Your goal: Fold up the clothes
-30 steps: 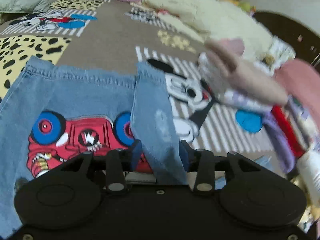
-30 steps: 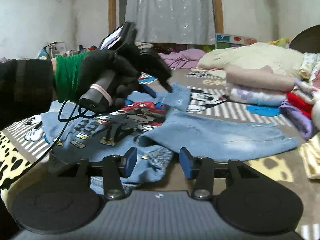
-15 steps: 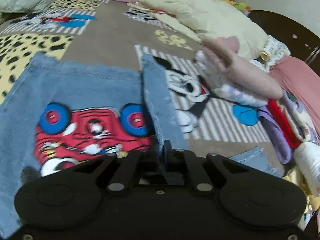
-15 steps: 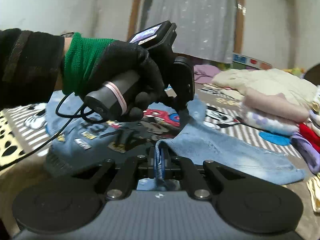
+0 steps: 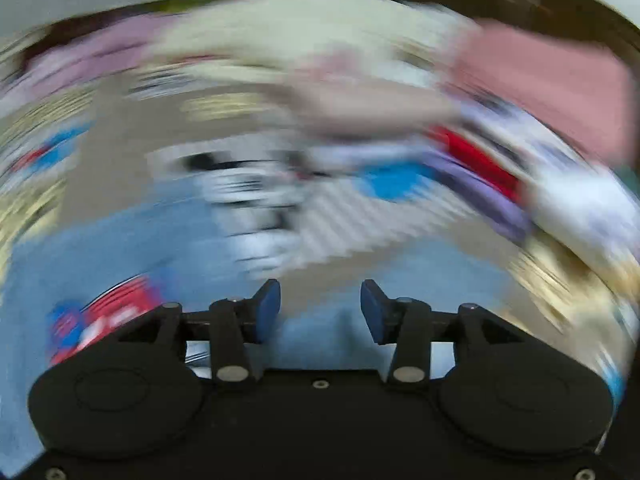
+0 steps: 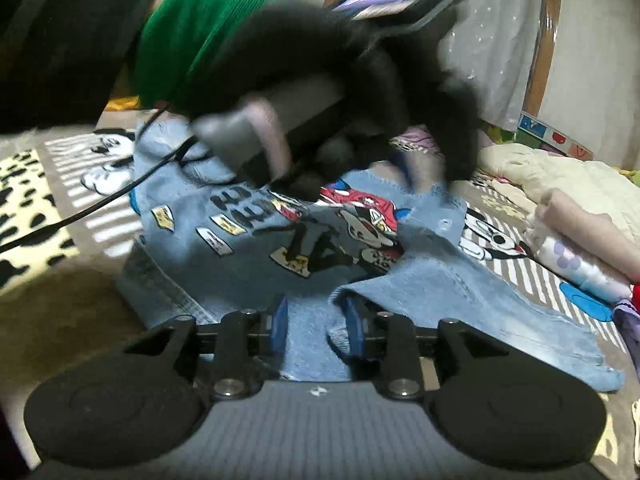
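Observation:
A blue denim garment (image 6: 248, 248) with a cartoon print lies spread on the bedspread, one long part folded across it toward the right. My right gripper (image 6: 317, 326) sits low at its near edge. Its jaws are opening, with denim lying between the blue pads (image 6: 280, 324) and a folded edge beside the right one. A gloved hand (image 6: 320, 100) with a green cuff holds my left gripper above the garment's far side. In the blurred left wrist view, my left gripper (image 5: 320, 310) is opening with nothing between its pads, and the denim (image 5: 120, 248) lies below it.
Folded clothes (image 6: 580, 240) are stacked at the right, also smeared in the left wrist view (image 5: 480, 168). A cream duvet (image 6: 560, 172) lies behind them. The bedspread (image 6: 32, 208) has mouse and leopard prints. A black cable (image 6: 80, 212) trails from the gloved hand.
Both grippers shut on denim half a second ago and now stand apart. The left one has let go and swung up and away, blurring its view. The right one released the fold.

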